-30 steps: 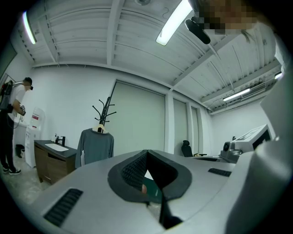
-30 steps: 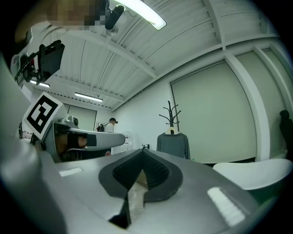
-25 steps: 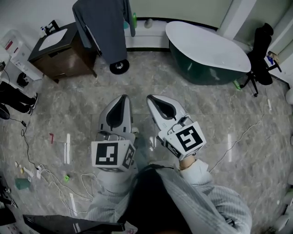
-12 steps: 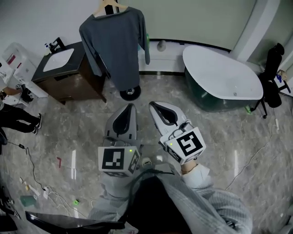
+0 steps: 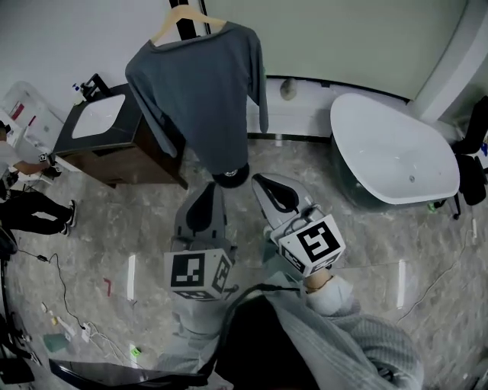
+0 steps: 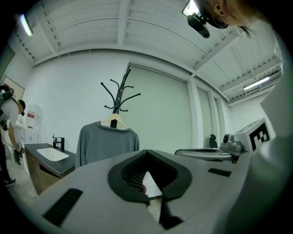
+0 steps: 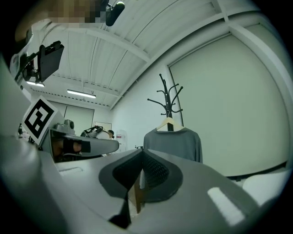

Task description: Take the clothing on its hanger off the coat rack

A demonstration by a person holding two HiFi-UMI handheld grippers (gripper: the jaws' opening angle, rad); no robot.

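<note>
A grey long-sleeved top (image 5: 206,91) hangs on a pale wooden hanger (image 5: 183,17) from a black coat rack (image 6: 118,93) at the back wall. The same top (image 6: 106,144) shows ahead in the left gripper view, and the top (image 7: 176,144) shows in the right gripper view too. My left gripper (image 5: 207,195) and right gripper (image 5: 263,183) are held side by side below the garment, well short of it. Both are shut and hold nothing.
A dark vanity with a white sink (image 5: 103,129) stands left of the rack. A white bathtub (image 5: 393,152) sits to the right. The rack's round black base (image 5: 230,178) rests on the marble floor. Cables and small items (image 5: 72,324) lie at the lower left. A person (image 5: 30,202) stands at the left edge.
The view has tilted up and come closer to the rack, so the hanger and the whole top now show. Both grippers stay shut, side by side.
</note>
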